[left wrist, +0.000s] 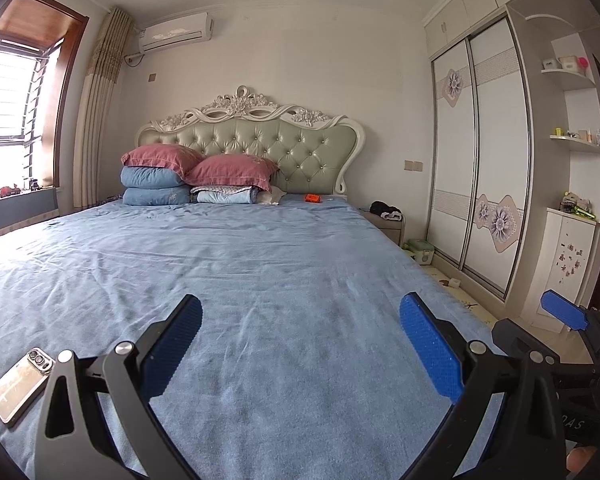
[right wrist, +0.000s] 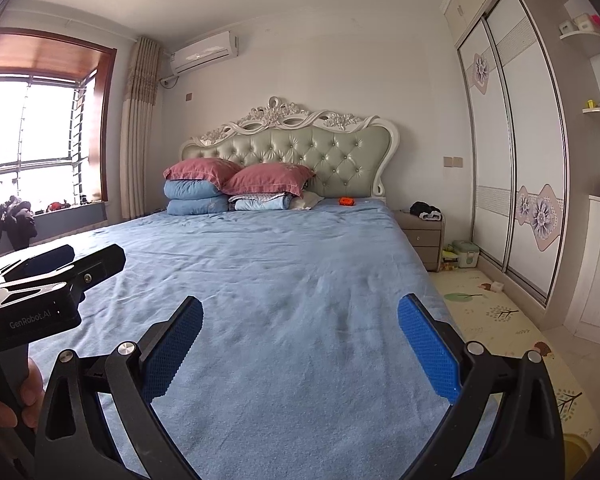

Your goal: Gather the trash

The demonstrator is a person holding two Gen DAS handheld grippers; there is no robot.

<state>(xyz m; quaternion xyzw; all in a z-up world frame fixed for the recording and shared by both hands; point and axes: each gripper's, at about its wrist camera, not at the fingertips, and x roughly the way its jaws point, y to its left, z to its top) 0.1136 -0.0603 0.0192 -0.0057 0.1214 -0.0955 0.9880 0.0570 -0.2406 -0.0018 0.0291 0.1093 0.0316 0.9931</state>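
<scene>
Orange item [left wrist: 312, 198] far up bed [left wrist: 260, 280] by headboard; left claw [left wrist: 300, 348], right claw [right wrist: 300, 348] spread wide, empty.

Bed [left wrist: 228, 264], blue sheet, tufted green headboard [left wrist: 260, 148].
- At the headboard: two pink pillows [left wrist: 204, 166] stacked on folded blue quilts [left wrist: 152, 188]; a folded patterned blanket [left wrist: 226, 195] just beside them.
- Small orange object [left wrist: 312, 198], near the headboard, apart from the pillows.
- Smartphone [left wrist: 18, 386], camera side up, at the foot end, far from the headboard.
</scene>
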